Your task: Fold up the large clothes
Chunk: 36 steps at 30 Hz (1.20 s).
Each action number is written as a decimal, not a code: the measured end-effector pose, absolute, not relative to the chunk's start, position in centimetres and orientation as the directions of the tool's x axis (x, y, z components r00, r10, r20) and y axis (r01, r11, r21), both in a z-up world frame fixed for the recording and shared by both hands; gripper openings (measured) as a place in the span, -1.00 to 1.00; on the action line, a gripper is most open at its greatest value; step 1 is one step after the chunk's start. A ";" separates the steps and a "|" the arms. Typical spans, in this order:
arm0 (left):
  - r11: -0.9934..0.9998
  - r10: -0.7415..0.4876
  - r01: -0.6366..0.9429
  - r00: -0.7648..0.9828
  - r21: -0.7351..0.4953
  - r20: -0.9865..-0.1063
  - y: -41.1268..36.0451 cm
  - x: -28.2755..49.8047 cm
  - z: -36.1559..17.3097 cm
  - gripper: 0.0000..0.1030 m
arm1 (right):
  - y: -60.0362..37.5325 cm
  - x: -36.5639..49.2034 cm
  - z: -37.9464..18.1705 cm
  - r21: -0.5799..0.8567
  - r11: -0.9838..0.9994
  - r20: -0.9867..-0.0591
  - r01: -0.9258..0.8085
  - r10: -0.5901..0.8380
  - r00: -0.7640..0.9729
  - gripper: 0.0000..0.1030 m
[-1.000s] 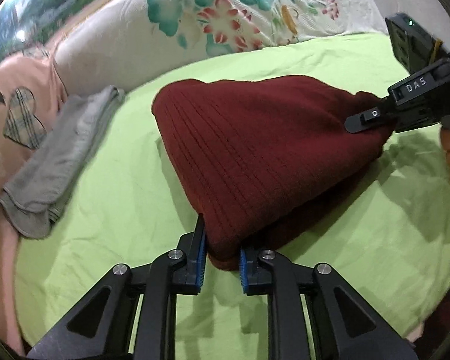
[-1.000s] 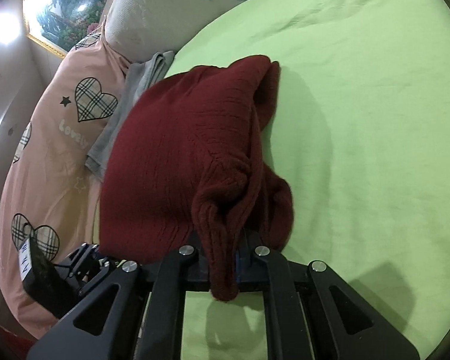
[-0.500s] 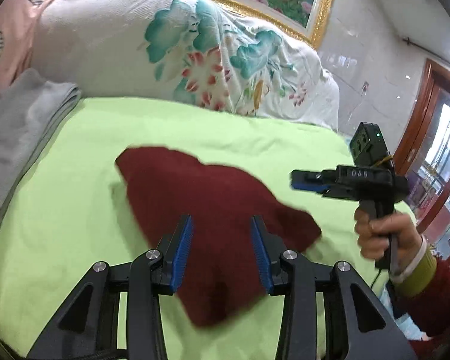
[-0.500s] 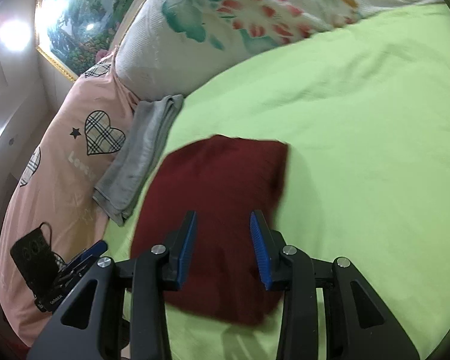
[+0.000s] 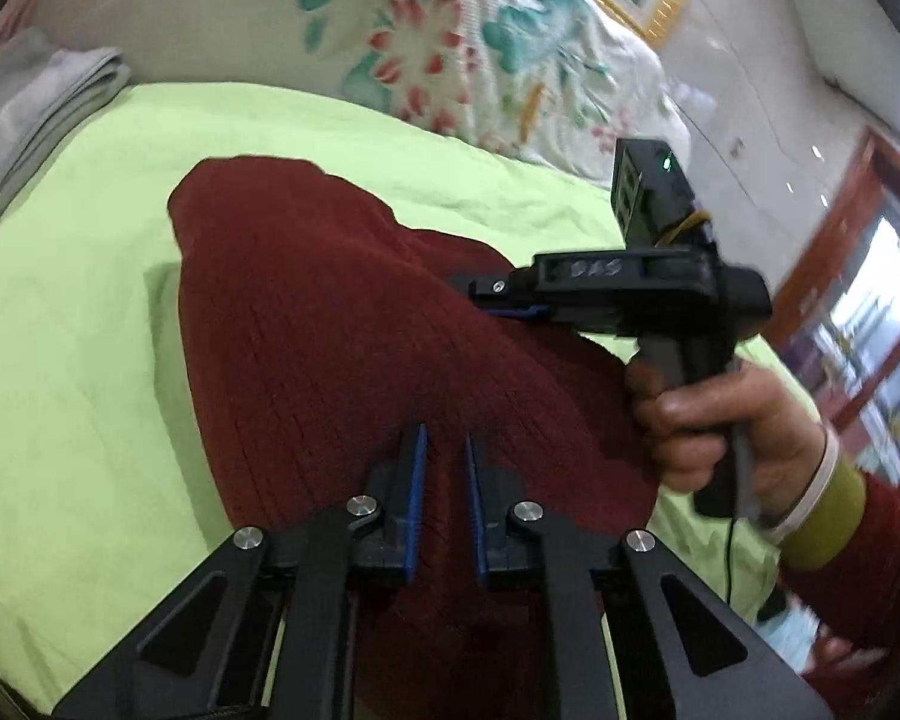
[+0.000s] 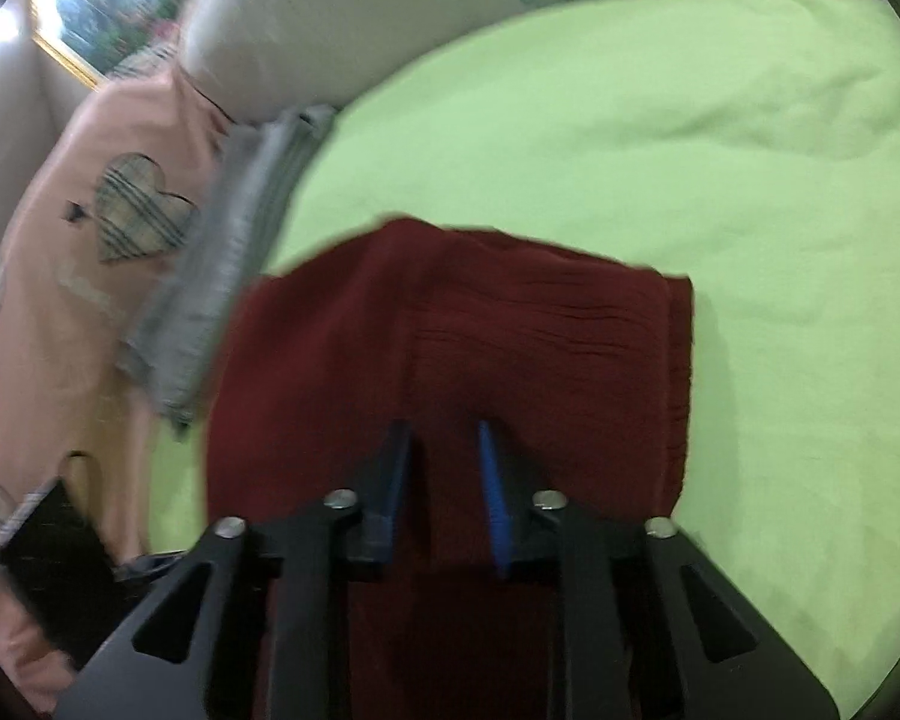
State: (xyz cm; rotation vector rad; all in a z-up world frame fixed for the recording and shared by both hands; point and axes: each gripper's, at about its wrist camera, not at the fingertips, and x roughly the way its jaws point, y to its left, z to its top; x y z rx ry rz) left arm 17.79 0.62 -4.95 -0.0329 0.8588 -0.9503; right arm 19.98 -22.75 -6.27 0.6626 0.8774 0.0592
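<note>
Your left gripper point(image 5: 445, 450) and right gripper point(image 6: 441, 450) have both just been closing, jaws now a narrow gap over the folded maroon sweater point(image 5: 330, 324); can't tell if either pinches knit. Sweater's mid-frame on the green sheet point(image 6: 690, 150).

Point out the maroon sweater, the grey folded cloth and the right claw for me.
maroon sweater point(image 6: 540, 324): right wrist view, top folded layer.
grey folded cloth point(image 6: 240, 222): right wrist view, mid-length.
right claw point(image 5: 504, 300): left wrist view, fingertips over the sweater.
</note>
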 end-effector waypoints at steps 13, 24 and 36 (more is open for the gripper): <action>0.695 -0.637 0.661 0.384 -0.283 -0.668 -0.5 16.7 -4.2 -0.78 | -24.6 15.6 -4.8 0.628 0.729 -0.644 0.273 0.290 0.708 -0.81; 0.692 -0.635 0.670 0.388 -0.269 -0.668 3.0 13.8 -3.8 -0.78 | -22.3 7.8 -5.3 0.607 0.753 -0.665 0.253 0.307 0.681 -0.81; 0.715 -0.625 0.641 0.410 -0.277 -0.664 3.1 14.4 -5.6 -0.79 | -21.1 7.1 -4.2 0.573 0.776 -0.667 0.263 0.256 0.699 -0.80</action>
